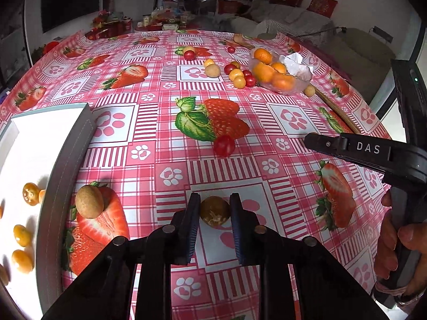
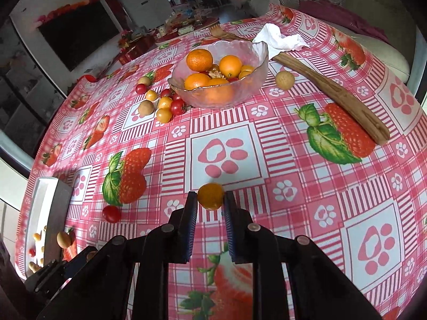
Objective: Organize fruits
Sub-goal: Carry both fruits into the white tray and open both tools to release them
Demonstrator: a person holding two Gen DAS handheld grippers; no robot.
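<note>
**Both grippers closed on small fruit**

Left gripper [image 1: 215, 208]: fingers narrow, pinching a brown longan [image 1: 215, 210], above the strawberry-print tablecloth [image 1: 267, 122]. Contact with cloth unclear. Second longan [image 1: 89, 201] just beside white tray [image 1: 66, 144] wall. Golden berries [image 1: 22, 260] inside tray. Lone cherry tomato [image 1: 224, 145] mid-table.

Right gripper [image 2: 210, 198]: fingers narrow, clamped on an orange kumquat [image 2: 210, 196], off the cloth. Glass bowl [image 2: 256, 80] of tangerines far side; loose tomatoes and berries clustered left of it. Wooden stick [image 2: 333, 93] and crumpled tissue [image 2: 277, 40] to its right.
</note>
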